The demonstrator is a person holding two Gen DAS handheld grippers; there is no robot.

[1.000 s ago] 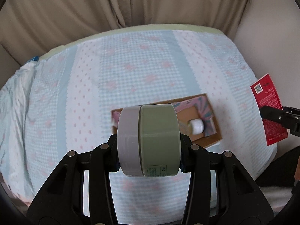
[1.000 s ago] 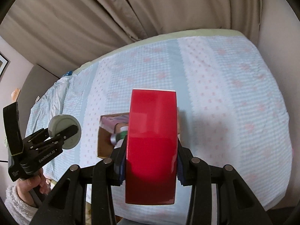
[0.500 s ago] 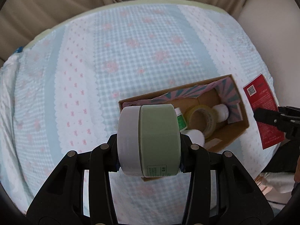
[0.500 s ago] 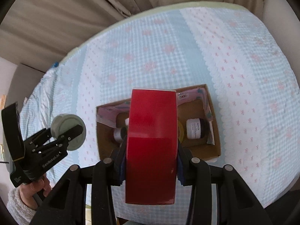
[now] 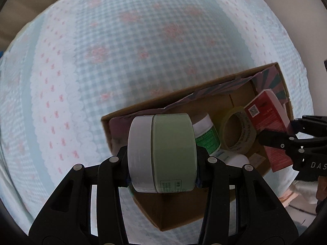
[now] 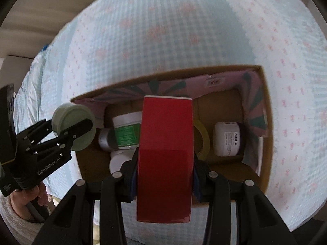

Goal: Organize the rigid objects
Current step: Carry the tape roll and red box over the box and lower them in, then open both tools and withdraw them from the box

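My left gripper is shut on a round pale-green jar with a white lid, held on its side over the left end of an open cardboard box. My right gripper is shut on a red box, hanging over the middle of the same cardboard box. In the right wrist view the green jar and left gripper show at the box's left end. In the left wrist view the red box sits at the right end. Inside lie a green-labelled bottle, a tape roll and a white jar.
The cardboard box lies on a bed with a blue checked cover with pink prints. Beige curtains hang behind the bed. A hand in a white fuzzy sleeve holds the left gripper's handle. The bed's near edge runs just below the box.
Both grippers have come down toward the cardboard box with their loads still held. The box now looms much larger, and the curtains have nearly left both views.
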